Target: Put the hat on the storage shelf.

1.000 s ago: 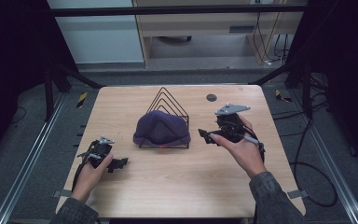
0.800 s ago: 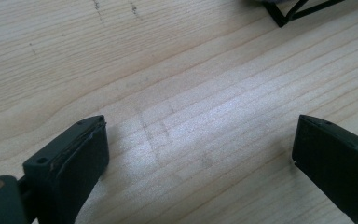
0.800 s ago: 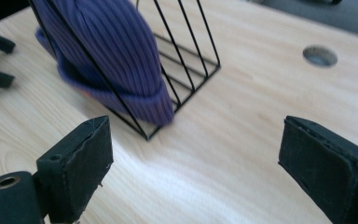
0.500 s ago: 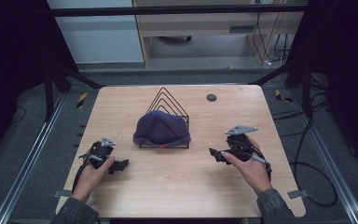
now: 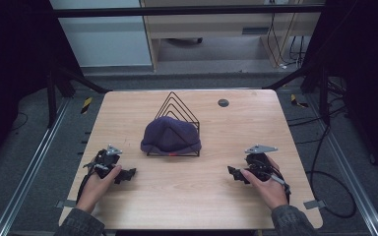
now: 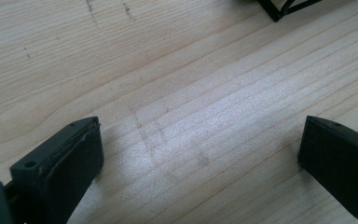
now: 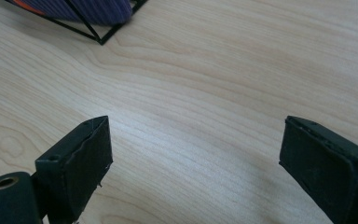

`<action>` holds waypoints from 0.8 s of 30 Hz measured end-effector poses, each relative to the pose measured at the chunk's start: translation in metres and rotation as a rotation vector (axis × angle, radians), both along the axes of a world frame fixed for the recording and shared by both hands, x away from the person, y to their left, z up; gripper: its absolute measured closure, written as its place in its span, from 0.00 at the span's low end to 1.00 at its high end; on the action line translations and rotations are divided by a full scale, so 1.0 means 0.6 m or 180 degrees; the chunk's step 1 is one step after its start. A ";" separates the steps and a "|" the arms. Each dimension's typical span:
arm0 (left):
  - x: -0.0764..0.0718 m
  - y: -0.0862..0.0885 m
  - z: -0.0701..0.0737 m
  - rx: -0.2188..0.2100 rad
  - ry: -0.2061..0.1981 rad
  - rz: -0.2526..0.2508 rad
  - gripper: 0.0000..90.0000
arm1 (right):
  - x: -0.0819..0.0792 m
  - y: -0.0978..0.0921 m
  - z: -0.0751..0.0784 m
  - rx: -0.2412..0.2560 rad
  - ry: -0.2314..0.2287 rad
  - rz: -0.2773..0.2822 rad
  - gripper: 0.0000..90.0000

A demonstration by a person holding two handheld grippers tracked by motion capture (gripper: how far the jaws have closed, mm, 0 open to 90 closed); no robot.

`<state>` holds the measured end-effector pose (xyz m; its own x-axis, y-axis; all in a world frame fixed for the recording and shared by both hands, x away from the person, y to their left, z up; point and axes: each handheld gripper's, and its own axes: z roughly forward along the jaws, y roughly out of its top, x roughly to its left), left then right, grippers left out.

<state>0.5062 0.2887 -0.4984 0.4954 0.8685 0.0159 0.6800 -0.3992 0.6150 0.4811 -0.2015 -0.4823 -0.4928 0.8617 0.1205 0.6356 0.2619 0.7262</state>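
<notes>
A dark purple knit hat (image 5: 171,136) is draped over the front of a black wire rack (image 5: 178,109) at the middle of the wooden table (image 5: 197,196). My left gripper (image 5: 126,173) rests low at the front left, held by a hand; in the left gripper view it (image 6: 200,154) stands open over bare wood. At the front right my right gripper (image 5: 234,172) lies near the table, also open, and the right gripper view has it (image 7: 193,154) wide apart with nothing between the jaws. The hat's edge (image 7: 93,9) and a rack corner (image 7: 101,39) show at that view's top left.
A small dark round disc (image 5: 223,103) lies near the table's far right. Metal rails (image 5: 34,162) run along both sides of the table, and cables (image 5: 325,162) trail on the floor at the right. A shelf unit (image 5: 216,29) stands behind the table.
My right gripper has drawn back from beside the hat toward the front right of the table and dropped lower. The left gripper has stayed put.
</notes>
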 end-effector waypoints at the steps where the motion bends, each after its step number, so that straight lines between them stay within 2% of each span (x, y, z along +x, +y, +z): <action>1: 0.000 0.000 0.000 0.0000 0.0000 0.0000 0.00 | 0.000 -0.001 -0.003 -0.0021 0.0014 -0.0003 0.10; 10: 0.002 0.000 0.001 0.0013 0.0007 -0.0025 0.00 | -0.004 0.002 -0.023 -0.0078 0.0107 0.0019 0.10; 13: 0.002 0.000 0.001 0.0006 0.0016 -0.0029 0.00 | -0.006 0.007 -0.030 -0.0143 0.0178 0.0056 0.08; 17: 0.003 -0.001 0.000 0.0005 0.0009 -0.0020 0.00 | -0.012 0.015 -0.038 -0.0249 0.0086 0.0081 0.05; 20: 0.003 -0.002 0.000 0.0005 0.0006 -0.0013 0.00 | -0.019 0.023 -0.046 -0.0417 -0.0075 0.0146 0.01; 24: 0.003 -0.003 0.000 0.0004 -0.0001 -0.0011 0.00 | -0.024 0.026 -0.051 -0.0365 -0.0162 0.0092 0.00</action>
<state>0.5079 0.2867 -0.4984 0.4984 0.8668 0.0171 0.6785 -0.4022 0.6147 0.4670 -0.1861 -0.5129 -0.5205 0.8538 -0.0038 0.5898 0.3627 0.7215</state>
